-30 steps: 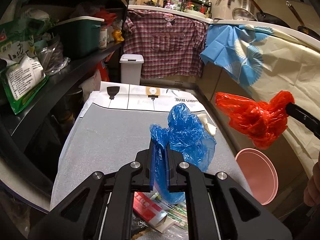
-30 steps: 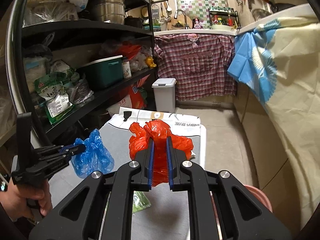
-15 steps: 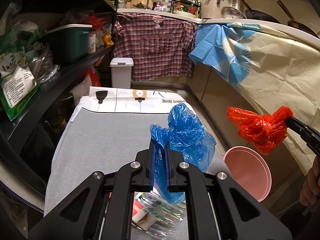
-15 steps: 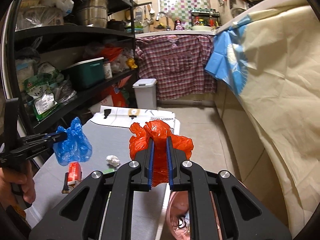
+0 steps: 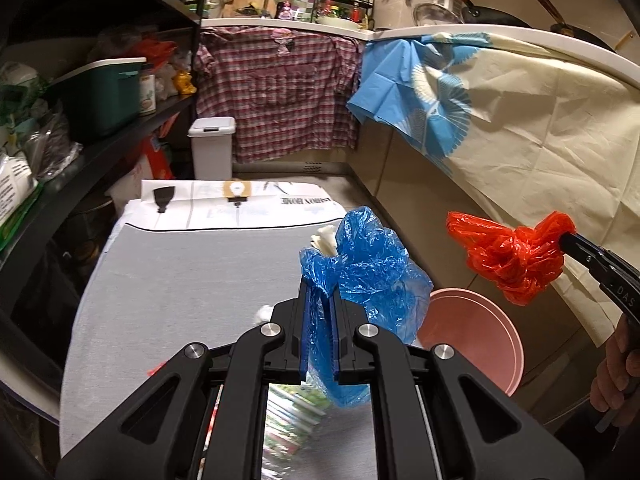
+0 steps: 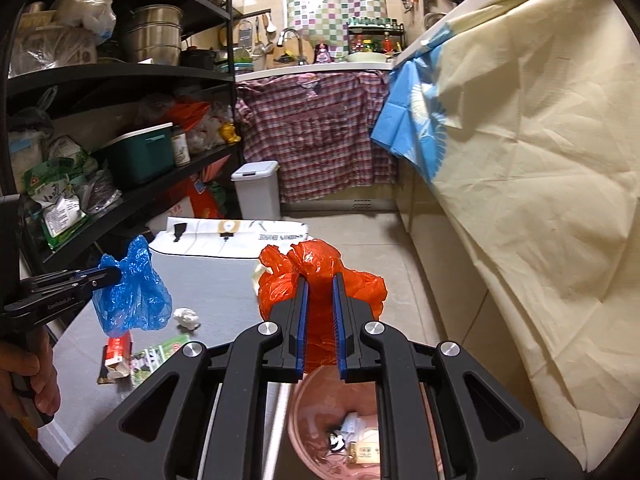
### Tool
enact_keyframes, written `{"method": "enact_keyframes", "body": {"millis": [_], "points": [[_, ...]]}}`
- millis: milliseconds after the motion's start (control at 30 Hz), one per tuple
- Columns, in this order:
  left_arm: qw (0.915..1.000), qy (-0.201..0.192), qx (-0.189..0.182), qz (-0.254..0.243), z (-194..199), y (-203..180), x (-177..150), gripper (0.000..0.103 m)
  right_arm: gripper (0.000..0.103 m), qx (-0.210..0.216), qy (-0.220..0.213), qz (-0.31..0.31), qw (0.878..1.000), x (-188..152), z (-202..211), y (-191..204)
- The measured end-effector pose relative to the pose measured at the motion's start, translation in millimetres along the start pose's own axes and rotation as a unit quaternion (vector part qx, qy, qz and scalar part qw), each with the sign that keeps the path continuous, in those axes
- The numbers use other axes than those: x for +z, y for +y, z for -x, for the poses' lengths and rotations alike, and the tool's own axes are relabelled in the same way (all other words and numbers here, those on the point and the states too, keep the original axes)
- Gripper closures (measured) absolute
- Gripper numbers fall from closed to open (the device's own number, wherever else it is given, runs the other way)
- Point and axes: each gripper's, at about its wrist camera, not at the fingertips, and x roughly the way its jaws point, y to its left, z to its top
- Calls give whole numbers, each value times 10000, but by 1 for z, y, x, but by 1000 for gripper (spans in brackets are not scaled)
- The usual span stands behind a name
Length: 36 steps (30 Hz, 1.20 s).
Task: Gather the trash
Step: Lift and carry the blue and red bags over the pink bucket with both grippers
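We see a grey cloth-covered table (image 5: 192, 280) with a black metal shelf rack (image 6: 120, 76), crowded with pots, packets and a green lidded box (image 6: 138, 156), close along its left side. To the right a cream sheet with a blue printed patch (image 6: 532, 160) hangs over the counter front. A white lidded bin (image 6: 256, 190) stands on the floor past the table's far end, before a hanging plaid shirt (image 6: 320, 132).

Between the table's right edge and the draped counter runs a narrow strip of tiled floor (image 6: 360, 236), bare beyond the table.

A round pink plastic basin (image 5: 476, 336) sits low beside the table's right edge, with scraps of paper and packaging inside.

Our left gripper (image 5: 320, 312) is clamped on a crumpled blue plastic bag (image 5: 360, 280) over the table's right part. Our right gripper (image 6: 320, 308) pinches a crumpled red plastic bag (image 6: 316, 280) above the basin. On the table lie a white paper wad (image 6: 186, 317), a red carton (image 6: 116, 354) and green printed wrappers (image 6: 160, 354).
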Motion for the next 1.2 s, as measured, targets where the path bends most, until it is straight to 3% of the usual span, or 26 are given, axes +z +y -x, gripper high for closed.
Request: {"method": "enact_keyframes", "body": {"millis": [633,1200], "points": [[9981,190,-499,-300,-29,-70,1,95,91,-545,238,-373,9975,-9,0,-47],[9917,626,-881,-698,-68,-127,-18,95,91,-841,420,-602,9937,-16,-8,-69]]}}
